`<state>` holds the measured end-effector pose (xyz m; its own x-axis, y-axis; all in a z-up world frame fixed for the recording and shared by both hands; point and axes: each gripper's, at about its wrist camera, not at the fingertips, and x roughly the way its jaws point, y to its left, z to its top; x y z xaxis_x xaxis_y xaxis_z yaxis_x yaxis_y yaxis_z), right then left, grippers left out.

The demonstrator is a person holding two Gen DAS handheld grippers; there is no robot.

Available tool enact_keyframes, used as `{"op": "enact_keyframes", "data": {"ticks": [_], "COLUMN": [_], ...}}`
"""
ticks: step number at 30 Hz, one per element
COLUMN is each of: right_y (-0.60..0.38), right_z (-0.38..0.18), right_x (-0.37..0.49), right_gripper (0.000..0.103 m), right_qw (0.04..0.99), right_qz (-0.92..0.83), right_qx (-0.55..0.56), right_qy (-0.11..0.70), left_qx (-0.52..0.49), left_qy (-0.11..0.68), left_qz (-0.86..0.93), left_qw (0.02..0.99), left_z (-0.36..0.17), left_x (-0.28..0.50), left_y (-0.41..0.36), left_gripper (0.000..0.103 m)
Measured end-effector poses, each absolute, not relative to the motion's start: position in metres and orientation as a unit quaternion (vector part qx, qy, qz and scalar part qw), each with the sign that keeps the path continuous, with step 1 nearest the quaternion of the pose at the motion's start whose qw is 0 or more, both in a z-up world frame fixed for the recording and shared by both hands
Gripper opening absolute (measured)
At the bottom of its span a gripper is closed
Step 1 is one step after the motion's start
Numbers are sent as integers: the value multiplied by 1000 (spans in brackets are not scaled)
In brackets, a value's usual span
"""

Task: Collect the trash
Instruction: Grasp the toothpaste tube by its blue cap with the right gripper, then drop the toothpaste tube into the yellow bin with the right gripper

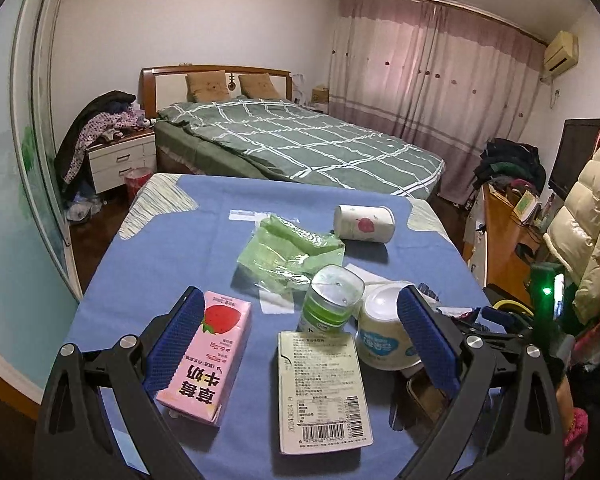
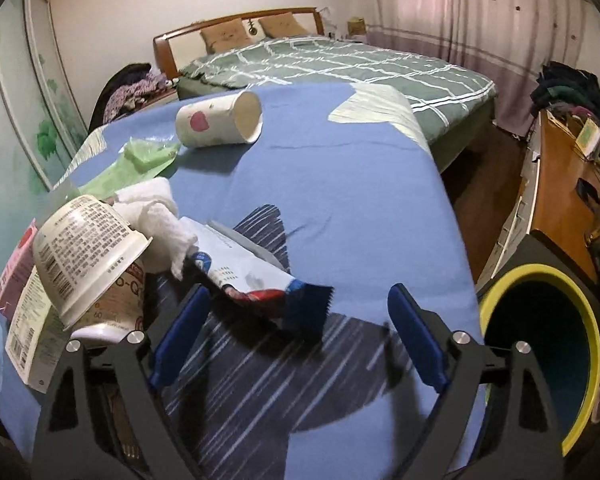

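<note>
left gripper point(image 1: 300, 344) wide open (over cartons) | right gripper point(image 2: 300, 336) — open, snack wrapper point(image 2: 260, 280) between fingers

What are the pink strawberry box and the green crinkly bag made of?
The pink strawberry box looks like coated cardboard: sharp folded edges, flat printed sides, a slight sheen. The green bag looks like thin plastic film: partly see-through, wrinkled, with shiny highlights on its creases. Neither can be told for certain from looks alone.

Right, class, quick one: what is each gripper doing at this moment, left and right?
Left gripper: open, holding nothing, above the milk carton and paper box.
Right gripper: open, holding nothing, a snack wrapper just ahead.
</note>
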<state>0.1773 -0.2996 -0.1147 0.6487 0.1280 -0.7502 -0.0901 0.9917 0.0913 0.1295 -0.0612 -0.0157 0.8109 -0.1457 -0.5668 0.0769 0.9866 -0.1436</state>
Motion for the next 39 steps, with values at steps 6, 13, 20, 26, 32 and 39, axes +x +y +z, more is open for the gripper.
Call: {"op": "enact_keyframes", "data": {"ticks": [6,13,20,26,32,39], "right_y": [-296,-306,-316,-332,-353,-393], "right_z": [-120,-120,-112,-103,-94,-94], "right_x": [184,170,144,116,94,81], "right_gripper": [60,33,27,27,27,27], "right_qw": [899,900,909,918,929,929], "right_qz": [76,77,60,37,-14,-96], "right_qx": [25,54,83,114,129,141], "right_qy": [431,425,404,378,348,329], "left_qx": [-61,-66,-68,-72,-74,-71], "left_qy": [304,311,311,307,310,314], "left_qz": [-59,-64,-69,-68,-71,-73], "left_qw": [949,946,946,947,945,944], "left_z": [-18,-24,-23,-21,-22,-24], "left_x": [130,131,127,120,115,111], "left_y": [-60,-62,-61,-56,-55,-59], "left_gripper": [96,96,96,96,96,96]}}
